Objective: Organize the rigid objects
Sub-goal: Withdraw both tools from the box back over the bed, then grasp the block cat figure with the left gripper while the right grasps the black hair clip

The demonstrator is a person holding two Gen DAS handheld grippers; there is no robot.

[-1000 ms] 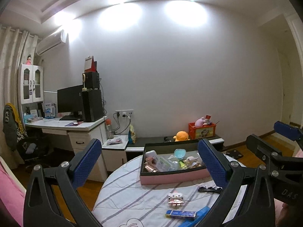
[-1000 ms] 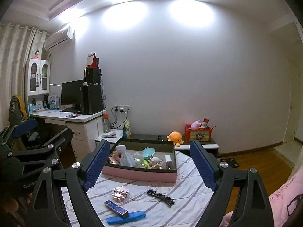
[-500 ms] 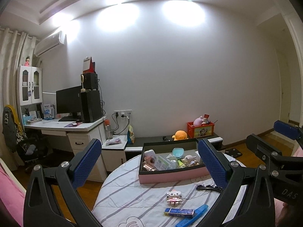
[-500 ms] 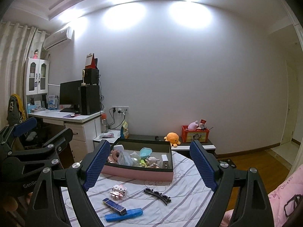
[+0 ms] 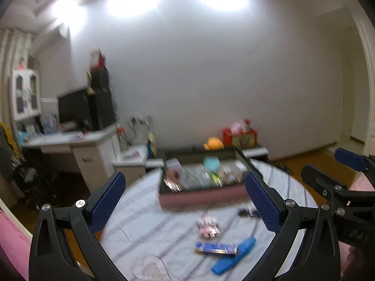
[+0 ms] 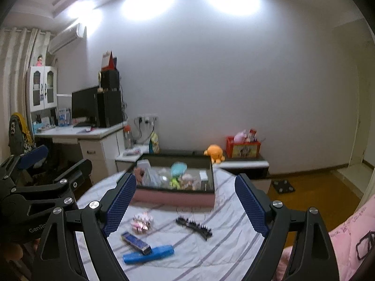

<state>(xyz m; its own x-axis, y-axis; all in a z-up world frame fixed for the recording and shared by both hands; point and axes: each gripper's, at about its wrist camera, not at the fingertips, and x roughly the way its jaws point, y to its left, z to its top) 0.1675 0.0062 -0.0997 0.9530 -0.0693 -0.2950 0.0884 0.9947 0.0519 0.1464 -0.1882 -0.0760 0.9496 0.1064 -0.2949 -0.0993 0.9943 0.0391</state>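
Rigid objects lie loose on my desk (image 6: 225,253): pink clip (image 6: 141,222), black hair claw (image 6: 194,227), blue box (image 6: 136,242), blue comb (image 6: 148,254), all in front of the storage tray (image 6: 174,197). Left gripper (image 5: 187,203) and right gripper (image 6: 185,205) have jaws wide, holding nothing. Step in hand, as I judge it: approach. Next: lower onto one item, close, carry to tray

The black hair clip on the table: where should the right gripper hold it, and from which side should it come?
Probably the black hair clip at its middle, from above, pads across its narrow width: it lies flat and long on the table; right gripper is open.
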